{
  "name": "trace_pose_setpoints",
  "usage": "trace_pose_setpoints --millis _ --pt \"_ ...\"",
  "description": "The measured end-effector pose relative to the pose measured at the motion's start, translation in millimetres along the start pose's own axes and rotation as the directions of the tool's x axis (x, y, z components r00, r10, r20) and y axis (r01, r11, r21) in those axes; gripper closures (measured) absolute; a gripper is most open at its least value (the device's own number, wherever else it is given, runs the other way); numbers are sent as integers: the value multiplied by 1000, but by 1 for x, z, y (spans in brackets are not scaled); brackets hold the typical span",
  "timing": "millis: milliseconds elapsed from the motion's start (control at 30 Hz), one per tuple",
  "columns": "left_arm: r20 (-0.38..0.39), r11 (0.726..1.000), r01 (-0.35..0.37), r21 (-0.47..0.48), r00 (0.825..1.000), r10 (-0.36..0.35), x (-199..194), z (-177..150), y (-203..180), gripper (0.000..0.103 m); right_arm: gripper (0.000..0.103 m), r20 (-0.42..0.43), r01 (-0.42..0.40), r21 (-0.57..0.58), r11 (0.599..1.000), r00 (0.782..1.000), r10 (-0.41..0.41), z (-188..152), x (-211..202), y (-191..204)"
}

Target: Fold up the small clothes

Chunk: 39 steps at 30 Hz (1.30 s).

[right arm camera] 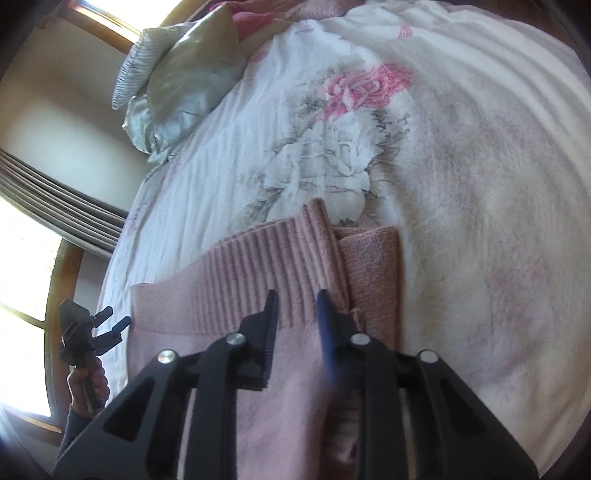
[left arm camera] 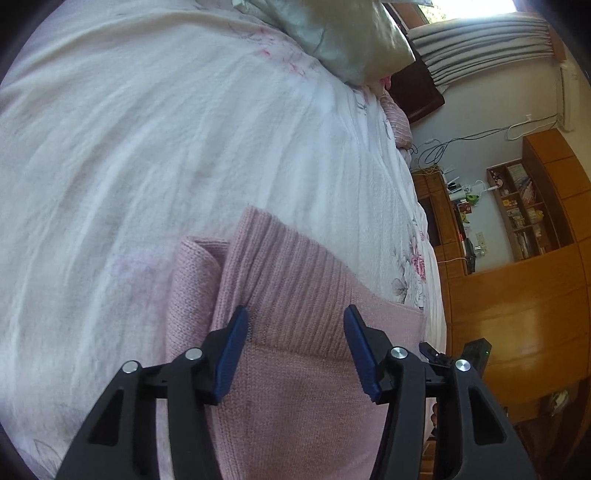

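Note:
A pink knit sweater (left arm camera: pixel 303 280) lies folded on the bed, its ribbed band facing away from me, with a folded sleeve (left arm camera: pixel 195 280) along one side. My left gripper (left arm camera: pixel 297 325) hovers open just above the band, blue pads wide apart and nothing between them. In the right wrist view the sweater (right arm camera: pixel 221 295) and sleeve (right arm camera: pixel 373 273) lie under my right gripper (right arm camera: pixel 298 297). It is narrowly open with nothing pinched, and one finger is blurred. The left gripper (right arm camera: pixel 117 316) shows there too, held in a hand at the sweater's left edge.
The white floral bedcover (left arm camera: pixel 147 147) (right arm camera: pixel 480 184) spreads around the sweater. A pale green pillow (left arm camera: pixel 351 33) (right arm camera: pixel 184 81) lies at the head of the bed. Beyond the bed edge stand a wooden cabinet (left arm camera: pixel 517 295), grey curtains (left arm camera: pixel 480 40) and a bright window (right arm camera: pixel 22 258).

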<state>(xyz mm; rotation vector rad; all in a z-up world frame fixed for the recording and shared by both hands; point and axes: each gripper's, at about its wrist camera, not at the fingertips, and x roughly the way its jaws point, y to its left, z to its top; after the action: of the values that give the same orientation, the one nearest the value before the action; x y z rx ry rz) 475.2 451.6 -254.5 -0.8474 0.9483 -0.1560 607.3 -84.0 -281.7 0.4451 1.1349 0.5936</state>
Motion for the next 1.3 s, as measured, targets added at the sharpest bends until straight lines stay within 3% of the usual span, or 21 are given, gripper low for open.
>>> trace_pose_setpoints --millis 100,167,233,300,367,400,467,500,600,667,733,767,833,933,967,1000,1033,1100,1233,1300 --pt "-19 989 112 100 994 -111 -32 -33 -28 31 78 -6 -106 -38 994 994 106 -31 -28 15" --pt "-77 978 159 133 986 -150 -38 -66 -34 27 78 -33 -116 -44 992 993 115 -56 -30 14" --pt "-126 984 113 141 987 -95 -28 -89 -20 27 79 -71 -70 -41 997 995 67 -73 -20 4" --pt "-155 995 43 92 987 -28 -10 -99 7 30 103 -83 -20 -23 1000 996 18 -77 -10 -11" --pt "-150 998 34 47 988 -26 -4 -101 26 44 103 -75 -15 13 1000 997 16 -75 -13 -18" --pt "-143 999 41 24 989 -37 -8 -101 28 45 97 -66 -8 8 1000 998 9 -76 -19 -13" --pt "-107 999 48 9 993 -47 -26 -104 19 38 82 -42 -27 -36 999 999 25 -81 -38 8" --pt "-86 996 79 31 993 -76 -38 -109 9 28 81 -36 -54 -61 997 998 51 -87 -48 20" --pt "-106 984 153 93 984 -143 -58 -131 -11 24 81 -55 -90 -104 991 995 84 -112 -60 38" --pt "-145 987 127 96 983 -112 -52 -146 -7 24 81 -98 -71 -89 994 993 62 -129 -50 27" --pt "-185 995 55 83 982 -39 -36 -157 9 24 89 -122 -8 -56 998 993 1 -140 -36 6" --pt "-195 996 50 72 980 -35 -30 -159 17 26 100 -123 4 -33 999 992 -8 -142 -32 -4" --pt "-194 997 69 39 979 -60 -32 -159 23 29 103 -96 8 12 1000 995 -7 -143 -39 -17" --pt "-183 990 135 -44 973 -141 -52 -150 27 16 90 -38 25 32 999 999 -24 -140 -63 -11" --pt "-172 988 149 -50 973 -155 -61 -146 28 12 76 -13 46 0 999 999 -46 -143 -75 0" --pt "-162 987 153 -52 974 -159 -73 -141 30 9 73 8 74 -62 995 997 -74 -149 -86 17" --pt "-155 989 140 -50 977 -146 -83 -134 33 8 73 25 108 -137 985 994 -106 -157 -95 36" --pt "-133 995 83 -48 987 -89 -101 -119 41 4 55 61 176 -308 935 984 -165 -183 -104 83" --pt "-125 996 27 -90 991 -38 -108 -85 56 4 44 93 219 -578 786 975 -203 -252 -79 172" --pt "-158 995 3 -96 987 -18 -95 -73 58 4 38 122 246 -687 684 967 -225 -285 -53 212"
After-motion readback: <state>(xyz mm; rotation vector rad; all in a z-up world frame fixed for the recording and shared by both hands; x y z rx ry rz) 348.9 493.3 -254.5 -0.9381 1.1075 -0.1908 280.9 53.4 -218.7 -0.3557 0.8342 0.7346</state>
